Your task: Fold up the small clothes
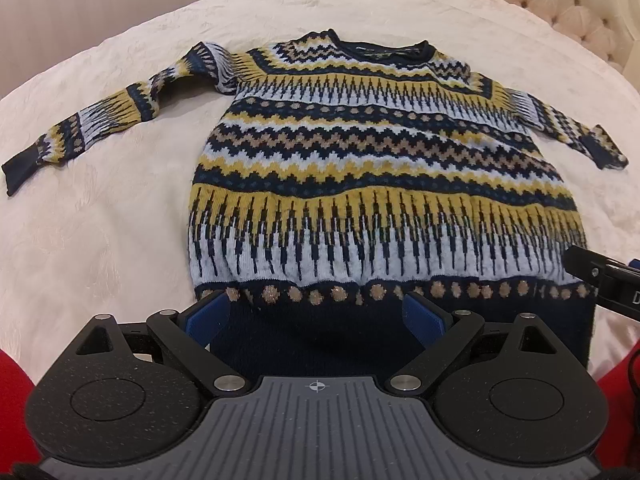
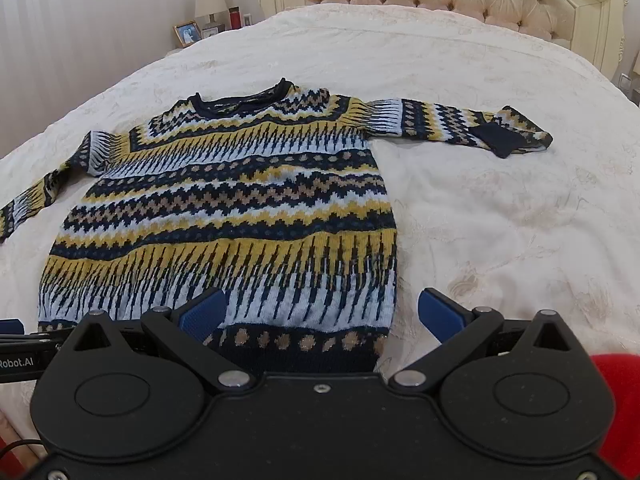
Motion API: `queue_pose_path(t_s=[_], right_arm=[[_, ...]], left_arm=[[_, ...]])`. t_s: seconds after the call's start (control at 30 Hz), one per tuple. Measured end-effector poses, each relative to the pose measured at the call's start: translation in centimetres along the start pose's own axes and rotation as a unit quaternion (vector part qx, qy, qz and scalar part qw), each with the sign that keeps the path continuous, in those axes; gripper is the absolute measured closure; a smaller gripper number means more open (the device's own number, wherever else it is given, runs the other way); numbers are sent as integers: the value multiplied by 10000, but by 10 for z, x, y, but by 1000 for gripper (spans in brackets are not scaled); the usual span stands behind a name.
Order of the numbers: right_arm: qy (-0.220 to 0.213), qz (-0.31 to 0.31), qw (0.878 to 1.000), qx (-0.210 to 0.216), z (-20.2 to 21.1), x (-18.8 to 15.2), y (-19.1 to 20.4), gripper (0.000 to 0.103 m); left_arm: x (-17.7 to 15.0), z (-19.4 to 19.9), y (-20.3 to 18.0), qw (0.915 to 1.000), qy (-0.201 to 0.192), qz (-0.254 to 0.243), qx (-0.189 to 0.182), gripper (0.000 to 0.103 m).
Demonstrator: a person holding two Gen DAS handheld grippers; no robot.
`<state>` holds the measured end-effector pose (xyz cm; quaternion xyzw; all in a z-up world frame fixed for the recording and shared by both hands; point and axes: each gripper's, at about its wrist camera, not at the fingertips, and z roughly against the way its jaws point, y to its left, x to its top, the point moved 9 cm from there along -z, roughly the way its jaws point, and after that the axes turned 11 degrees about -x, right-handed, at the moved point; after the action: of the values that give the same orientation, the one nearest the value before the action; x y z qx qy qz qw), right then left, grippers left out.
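Left wrist view: left gripper [image 1: 316,312] spread over sweater [image 1: 360,168] hem; right wrist view alone shows lamp [image 2: 209,0]; right gripper [image 2: 320,312] spread.

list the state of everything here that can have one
sweater: spread flat on the bed, front up, unfolded
left sleeve: stretched out to the side, a little rumpled
right sleeve: stretched out, cuff end doubled back on itself
left gripper: open, over the hem, holding nothing
right gripper: open, over the hem's right corner, holding nothing
bedspread: smooth, sweater lying on it
lamp: cannot tell if lit
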<state>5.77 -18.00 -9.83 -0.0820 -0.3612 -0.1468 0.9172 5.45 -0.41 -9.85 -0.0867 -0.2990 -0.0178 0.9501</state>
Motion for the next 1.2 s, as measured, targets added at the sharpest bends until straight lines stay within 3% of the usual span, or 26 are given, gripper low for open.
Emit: queue_pose_path(t_s=[0.67,0.83,1.0,1.13,1.2], right_arm=[[38,6,10000,36,0,0,2,1],[50,-217,9993,286,1,1,1,1],[39,-672,9951,727,3,2,-5,1],[121,-652,9935,925,4,3,-1,2],[208,-581,9922,1082,4,4,3,15]], left_arm=[[-1,-1,1,10000,27,16,-14,9],[-2,1,1,9999,-10,110,-73,9],[5,12,7,9987,-359,322,-134,10],[14,23,8,9971,-654,360,-148,10],[28,27,7,9970,-730,197,-179,10]])
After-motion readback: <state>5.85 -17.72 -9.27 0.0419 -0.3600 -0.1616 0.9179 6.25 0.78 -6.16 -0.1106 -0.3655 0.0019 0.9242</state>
